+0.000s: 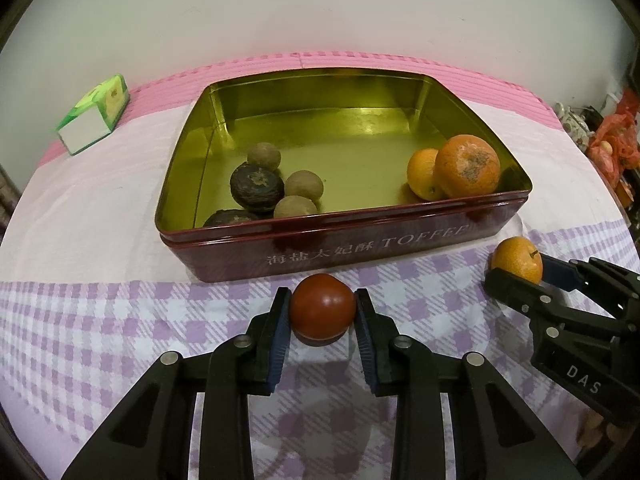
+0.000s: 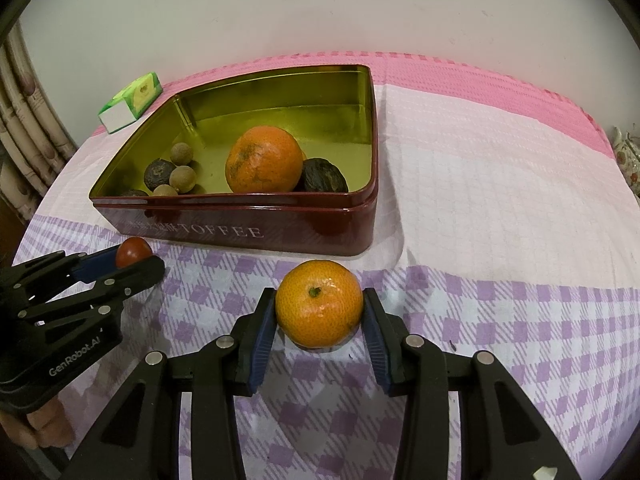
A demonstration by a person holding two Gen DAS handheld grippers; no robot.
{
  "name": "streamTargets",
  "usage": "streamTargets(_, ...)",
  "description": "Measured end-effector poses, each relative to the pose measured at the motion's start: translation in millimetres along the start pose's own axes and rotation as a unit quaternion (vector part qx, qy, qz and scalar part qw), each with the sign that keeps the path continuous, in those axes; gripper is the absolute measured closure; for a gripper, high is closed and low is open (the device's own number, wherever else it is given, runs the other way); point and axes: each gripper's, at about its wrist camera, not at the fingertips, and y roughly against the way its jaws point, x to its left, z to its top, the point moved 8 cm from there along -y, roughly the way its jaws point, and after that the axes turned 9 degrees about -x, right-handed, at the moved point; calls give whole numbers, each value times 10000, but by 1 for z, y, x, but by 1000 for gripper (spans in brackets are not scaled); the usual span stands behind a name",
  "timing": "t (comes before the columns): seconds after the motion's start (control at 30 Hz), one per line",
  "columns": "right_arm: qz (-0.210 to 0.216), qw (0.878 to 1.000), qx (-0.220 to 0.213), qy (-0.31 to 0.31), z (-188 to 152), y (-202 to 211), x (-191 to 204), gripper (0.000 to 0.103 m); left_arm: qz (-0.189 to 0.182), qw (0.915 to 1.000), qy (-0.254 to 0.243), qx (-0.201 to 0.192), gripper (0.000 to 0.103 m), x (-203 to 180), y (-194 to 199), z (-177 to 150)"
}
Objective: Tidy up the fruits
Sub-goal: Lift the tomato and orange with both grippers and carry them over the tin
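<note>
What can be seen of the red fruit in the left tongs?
The red fruit is round, smooth and glossy, deep red with a small highlight, tomato-like. It sits between the blue pads of the left tongs, which press its two sides. It is just in front of the red toffee tin, low over the checked cloth; whether it rests there is unclear.

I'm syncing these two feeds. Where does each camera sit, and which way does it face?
Left wrist: rides the left gripper, facing the maroon toffee tin; its pads flank a small red tomato; right gripper at right.
Right wrist: rides the right gripper, facing the tin; pads flank a small orange mandarin; left gripper at left.
Shared: tin, green-and-white carton, both fruits, checked cloth.
</note>
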Motion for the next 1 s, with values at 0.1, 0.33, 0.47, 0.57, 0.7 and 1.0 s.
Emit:
streamTargets(0.1,-6,10000,9,-1,-1,2,0,64,4,10000,24,-26,71,1,3,1)
streamTargets(0.33,4,10000,-70,10,3,13,3,64,86,9999,8,-89,71,3,9,4)
streamTargets(0.47,34,9998,-170,31,8,23,8,64,113,9998,37,-156,71,3,16,7)
streamTargets(0.57,48,9997,-241,48,12,28,12,64,107,9996,56,-246,71,3,23,11)
streamTargets(0.7,86,9994,-328,63,17,35,15,64,102,9991,55,-408,71,5,35,19)
streamTargets(1.0,135,9984,-526,139,36,42,19,64,192,9977,119,-636,71,18,46,41)
